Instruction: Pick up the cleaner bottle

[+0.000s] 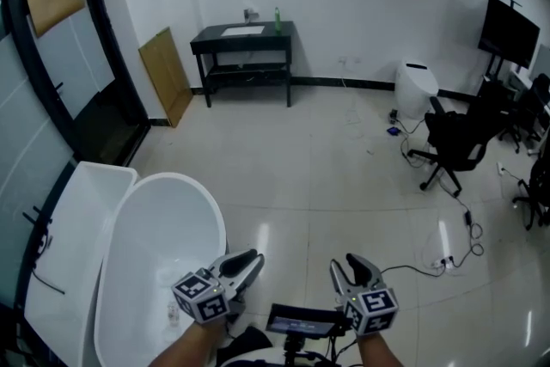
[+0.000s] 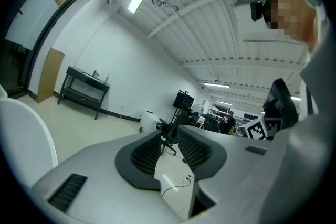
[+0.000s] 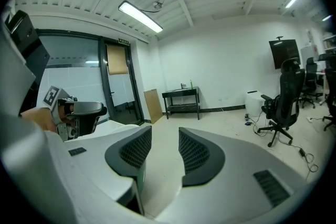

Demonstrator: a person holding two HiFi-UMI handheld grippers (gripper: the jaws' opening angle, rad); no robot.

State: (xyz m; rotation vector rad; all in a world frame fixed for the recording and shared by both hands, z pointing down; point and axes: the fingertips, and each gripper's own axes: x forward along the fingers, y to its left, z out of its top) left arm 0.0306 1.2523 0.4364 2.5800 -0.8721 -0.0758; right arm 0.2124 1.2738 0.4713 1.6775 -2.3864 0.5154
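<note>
Parted and empty, left claw [image 1: 249, 264] and right claw [image 1: 345, 264]; head view best shows green cleaner bottle [image 1: 277, 16] on far desk [image 1: 245, 38].

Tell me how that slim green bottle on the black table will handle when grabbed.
The slim green bottle stands tall and narrow on the black table, so it probably tips if nudged. It looks small, likely light. Too distant to judge slipperiness.
</note>
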